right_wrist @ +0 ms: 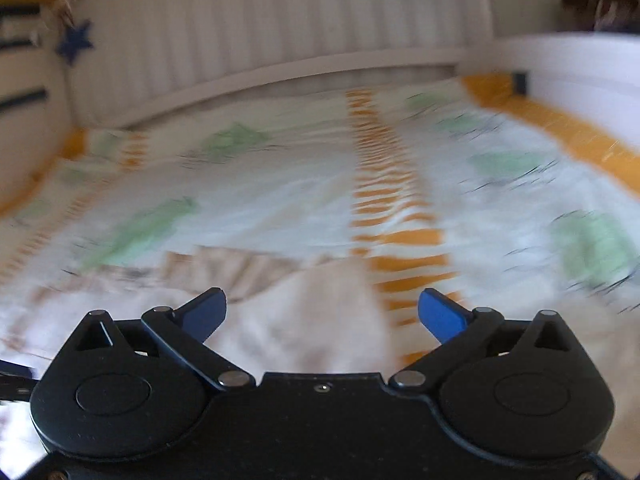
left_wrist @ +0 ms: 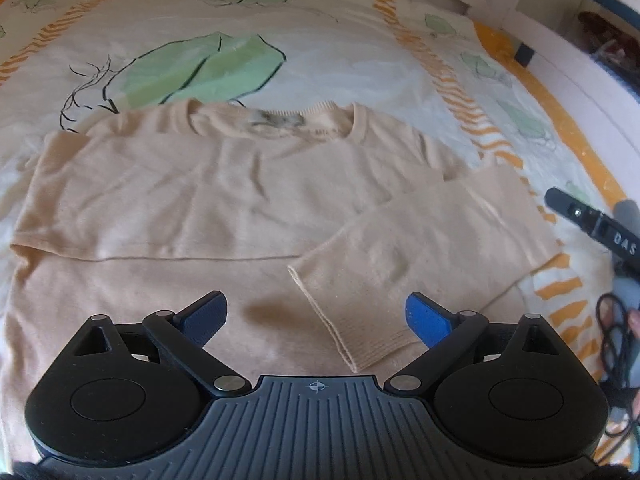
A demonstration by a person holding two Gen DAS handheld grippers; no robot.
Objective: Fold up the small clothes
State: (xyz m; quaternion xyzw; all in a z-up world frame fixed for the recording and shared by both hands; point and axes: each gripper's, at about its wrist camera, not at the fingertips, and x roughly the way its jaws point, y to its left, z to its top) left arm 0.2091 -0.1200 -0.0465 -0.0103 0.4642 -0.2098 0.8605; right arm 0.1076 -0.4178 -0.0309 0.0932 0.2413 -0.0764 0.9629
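Leaf-print bedsheet [left_wrist: 328,52] carries peach sweater [left_wrist: 200,184], flat, one sleeve [left_wrist: 416,256] folded inward. Left gripper [left_wrist: 316,316] spread above it, empty. Right gripper [right_wrist: 322,314] spread, empty; view blurred.

A peach knit sweater [left_wrist: 192,200] lies flat and face up on the bed, its round ribbed neck at the far side with a grey label inside. One sleeve [left_wrist: 420,256] is folded in across the body, its ribbed cuff pointing toward the near edge. A straight crease runs across the body. The right wrist view shows it only blurred.
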